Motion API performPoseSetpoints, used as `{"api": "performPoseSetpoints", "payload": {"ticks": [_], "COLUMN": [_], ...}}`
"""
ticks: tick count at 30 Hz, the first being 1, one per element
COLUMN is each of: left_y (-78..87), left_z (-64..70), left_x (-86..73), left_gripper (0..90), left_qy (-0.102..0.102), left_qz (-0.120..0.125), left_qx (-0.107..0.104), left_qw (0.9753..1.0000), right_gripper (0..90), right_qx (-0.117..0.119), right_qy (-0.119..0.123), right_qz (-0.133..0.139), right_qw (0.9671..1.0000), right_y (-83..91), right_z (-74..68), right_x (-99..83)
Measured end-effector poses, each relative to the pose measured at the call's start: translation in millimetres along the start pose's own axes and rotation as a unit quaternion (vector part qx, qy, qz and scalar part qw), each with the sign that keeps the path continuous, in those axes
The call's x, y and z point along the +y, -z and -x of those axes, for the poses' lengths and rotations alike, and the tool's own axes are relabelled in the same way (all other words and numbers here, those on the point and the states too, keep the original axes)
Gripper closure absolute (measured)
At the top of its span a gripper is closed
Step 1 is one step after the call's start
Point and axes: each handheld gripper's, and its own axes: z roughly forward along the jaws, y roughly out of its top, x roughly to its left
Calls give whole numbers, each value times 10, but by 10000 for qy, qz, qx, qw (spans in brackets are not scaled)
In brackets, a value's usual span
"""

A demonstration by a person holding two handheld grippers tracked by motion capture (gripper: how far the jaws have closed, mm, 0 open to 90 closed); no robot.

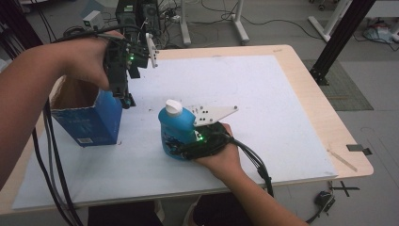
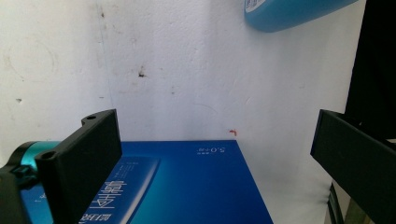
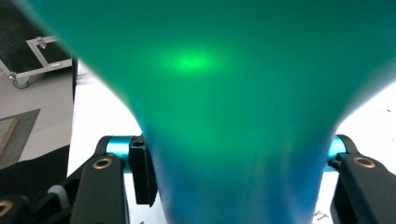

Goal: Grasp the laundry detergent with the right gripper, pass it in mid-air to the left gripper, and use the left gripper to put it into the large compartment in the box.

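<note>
On the white foam-covered table (image 1: 263, 94), the right gripper (image 1: 188, 141) clasps a rounded blue plastic bottle (image 1: 176, 129) with white cap near centre, while the left gripper (image 1: 126, 96) hangs released above a blue cardboard box (image 1: 91, 122) printed "5.0".

Left forearm enters from the left edge of the high view, raised above the table, hand wrapped over the top of the left hand-held gripper (image 1: 127, 100). That gripper points steeply down, cable trailing back under the forearm. In the left gripper view its two black jaws stand wide apart with nothing between them.

Right forearm comes in from the bottom edge, angled up and to the left, hand (image 1: 221, 155) low at the table, palm down over the right hand-held gripper (image 1: 181, 143). Gripper lies roughly level, pointing left; grey three-cornered plate on top; cable runs back along the wrist. In the right gripper view its jaws sit at either side of a blue-green body pressed between them.
</note>
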Motion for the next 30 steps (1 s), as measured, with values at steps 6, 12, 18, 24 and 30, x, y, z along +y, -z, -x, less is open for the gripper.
{"api": "performPoseSetpoints", "payload": {"ticks": [6, 12, 18, 24, 30], "left_y": [-5, 2, 10, 25, 64], "left_z": [-4, 3, 12, 44, 91], "left_x": [-7, -2, 2, 36, 61], "left_gripper": [17, 18, 18, 17, 17], "left_qy": [-2, -16, -16, -64, -118], "left_qz": [-16, 7, 32, 43, 13], "left_qx": [-1, 7, 10, 6, 1], "left_qw": [10000, 10000, 10000, 10000, 9999], "right_gripper": [415, 442, 465, 467, 467], "right_qx": [-55, -114, -119, -76, 59], "right_qy": [18, 188, 223, 161, 174], "right_qz": [12, 27, 31, 50, 29], "right_qw": [10000, 9998, 9997, 9998, 9998], "right_y": [2, 2, 9, 18, 68], "right_z": [0, -12, -6, 7, 10], "right_x": [-10, -14, -10, -4, 38]}}
